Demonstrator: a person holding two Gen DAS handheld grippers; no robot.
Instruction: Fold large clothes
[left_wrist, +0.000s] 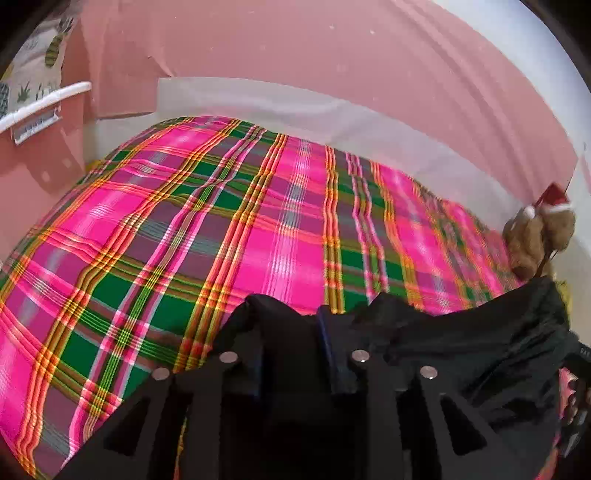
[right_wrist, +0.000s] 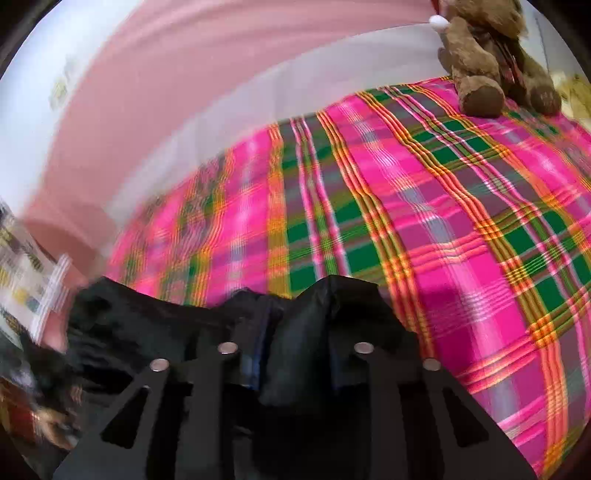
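Both grippers point down at the bed, each with dark cloth bunched between its fingers. Left gripper (left_wrist: 291, 325) has its jaws partly apart, with a fold of the black garment (left_wrist: 461, 339) lying in the gap; whether the pads press on it cannot be told, since cloth and fingers are equally dark. Right gripper (right_wrist: 295, 314) stands wider, and a puffed lump of the same garment (right_wrist: 147, 317) fills the space between its fingers, seemingly loose rather than pinched.

From the left gripper the garment runs off to the right, and from the right gripper it runs off to the left, so its long axis lies between the 2 hands, along the near side of the plaid bedcover (left_wrist: 166, 221). Neither hand looks nearer to it than the other; both are at its upper edge. Open bedcover stretches ahead toward the pink wall (left_wrist: 258, 44).

A brown teddy bear (right_wrist: 487, 62) sits at the far right corner, well apart from the garment.

My guess is the edge is being laid down, so the next grasp would be at the garment's 2 ends
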